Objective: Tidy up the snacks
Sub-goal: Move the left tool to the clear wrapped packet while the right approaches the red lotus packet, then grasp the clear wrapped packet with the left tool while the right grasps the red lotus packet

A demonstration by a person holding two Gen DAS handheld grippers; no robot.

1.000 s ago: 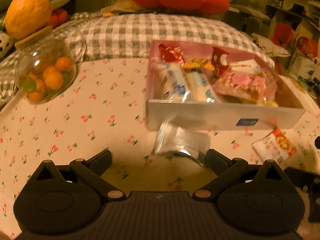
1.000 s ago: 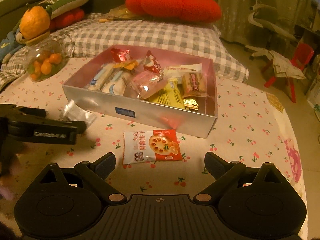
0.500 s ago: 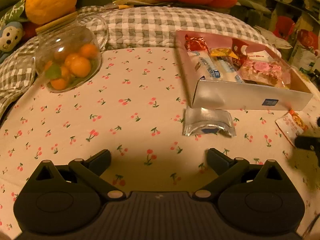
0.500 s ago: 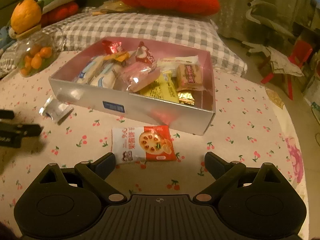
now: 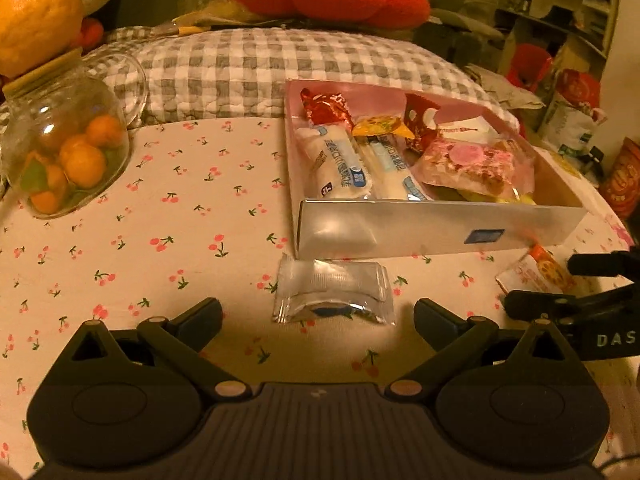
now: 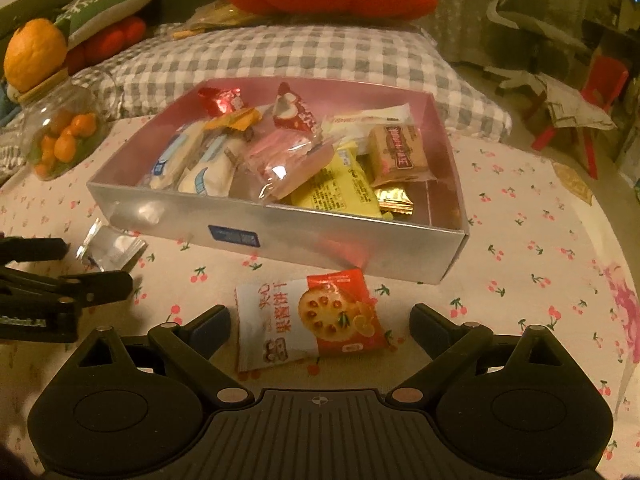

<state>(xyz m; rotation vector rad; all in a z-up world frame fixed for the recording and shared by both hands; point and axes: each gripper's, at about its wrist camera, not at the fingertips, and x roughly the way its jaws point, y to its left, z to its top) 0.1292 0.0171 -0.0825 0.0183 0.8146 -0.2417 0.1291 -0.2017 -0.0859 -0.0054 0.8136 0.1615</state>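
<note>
Left gripper (image 5: pixel 318 314): jaws spread wide and empty, low over the cherry-print cloth (image 5: pixel 160 248). A clear snack packet (image 5: pixel 332 298) lies flat on the cloth just ahead of the gap between the fingers, touching neither. Beyond the packet stands the silver box (image 5: pixel 436 234), its near wall just past the packet's far edge; wrapped snacks fill its interior. A glass jar of small oranges (image 5: pixel 66 160) stands well to the left of the jaws.

Right gripper (image 6: pixel 320 322): jaws likewise released, holding nothing. An orange-and-white biscuit packet (image 6: pixel 308 318) lies between the two fingers, nearer the left one; contact cannot be judged. Its far corner is close to the box wall.
</note>
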